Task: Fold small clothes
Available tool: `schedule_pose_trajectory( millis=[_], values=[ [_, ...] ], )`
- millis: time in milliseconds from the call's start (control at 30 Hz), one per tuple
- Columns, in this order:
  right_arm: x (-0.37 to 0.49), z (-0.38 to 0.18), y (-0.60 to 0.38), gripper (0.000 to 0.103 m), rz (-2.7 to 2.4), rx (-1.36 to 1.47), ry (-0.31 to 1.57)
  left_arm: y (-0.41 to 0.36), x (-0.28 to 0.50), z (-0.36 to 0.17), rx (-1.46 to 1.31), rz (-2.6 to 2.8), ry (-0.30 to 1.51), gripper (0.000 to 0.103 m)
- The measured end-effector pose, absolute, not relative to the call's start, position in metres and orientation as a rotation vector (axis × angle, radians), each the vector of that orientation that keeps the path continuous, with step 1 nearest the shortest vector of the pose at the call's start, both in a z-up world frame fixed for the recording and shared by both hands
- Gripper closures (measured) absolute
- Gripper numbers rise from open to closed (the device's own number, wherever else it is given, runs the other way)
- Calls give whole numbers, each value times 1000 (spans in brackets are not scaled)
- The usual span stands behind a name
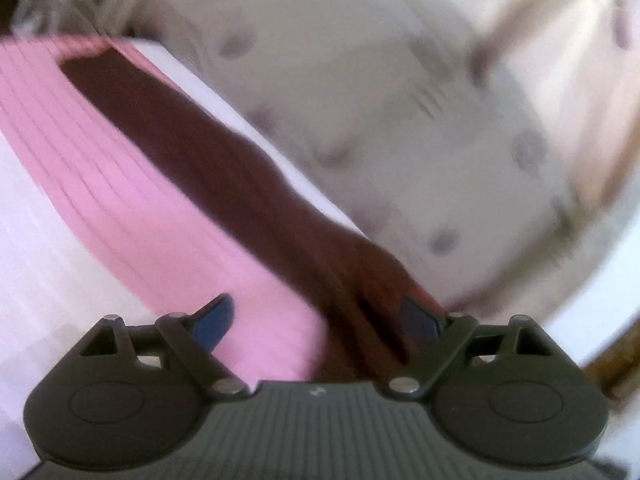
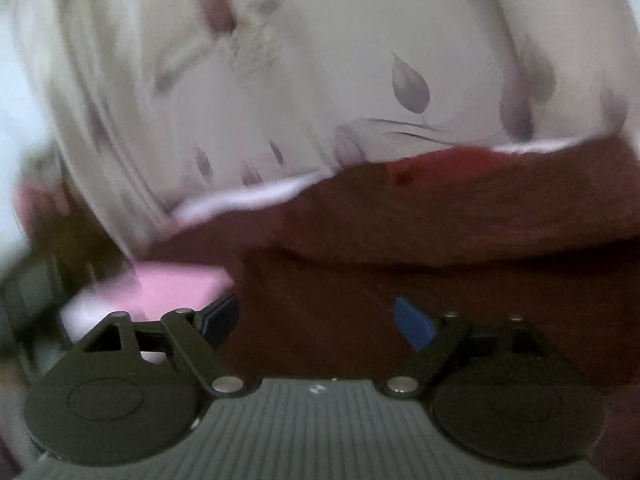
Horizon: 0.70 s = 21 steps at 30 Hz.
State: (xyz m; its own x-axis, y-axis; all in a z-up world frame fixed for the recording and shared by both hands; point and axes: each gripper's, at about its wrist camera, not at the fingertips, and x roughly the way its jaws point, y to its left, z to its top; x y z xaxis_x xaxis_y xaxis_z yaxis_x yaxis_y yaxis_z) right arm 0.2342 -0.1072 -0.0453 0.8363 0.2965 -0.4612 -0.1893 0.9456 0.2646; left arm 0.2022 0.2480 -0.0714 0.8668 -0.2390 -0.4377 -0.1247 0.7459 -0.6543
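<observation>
A dark maroon garment [image 1: 192, 148] lies as a long band across a pink and white ribbed cloth [image 1: 120, 208] in the left wrist view. My left gripper [image 1: 316, 304] hovers over the near end of both, open, its blue pads [image 1: 214, 320] wide apart and nothing pinched. In the right wrist view the maroon garment [image 2: 440, 232] spreads wide just ahead, and a corner of the pink cloth [image 2: 176, 288] shows at the left. My right gripper [image 2: 314, 304] stands open above the maroon fabric, blue pads [image 2: 412, 322] clear of it. Both views are motion-blurred.
A pale bedsheet with grey leaf prints [image 1: 400, 100] covers the surface beyond the clothes, and the same bedsheet [image 2: 320, 60] fills the upper part of the right wrist view. Brown wood [image 1: 616, 364] shows at the right edge.
</observation>
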Motion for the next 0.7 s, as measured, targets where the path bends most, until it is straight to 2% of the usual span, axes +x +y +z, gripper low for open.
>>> schedule_pose_trajectory(
  millis=[67,333,567,600,700],
  values=[
    [227,-53,-103,18,233,135,527,280,218,-67,-761,-3,533,13],
    [220,-65,-101,16,265,159,519,411,285,-100,-1008,242,629,14],
    [220,-66,-101,14,275,169,498,442,325,-105,-1024,233,618,14],
    [220,-66,-100,14,273,164,499,444,329,-106,-1029,232,613,17],
    [218,-66,-98,14,269,156,494,453,347,-116,-1019,255,660,93]
  ],
)
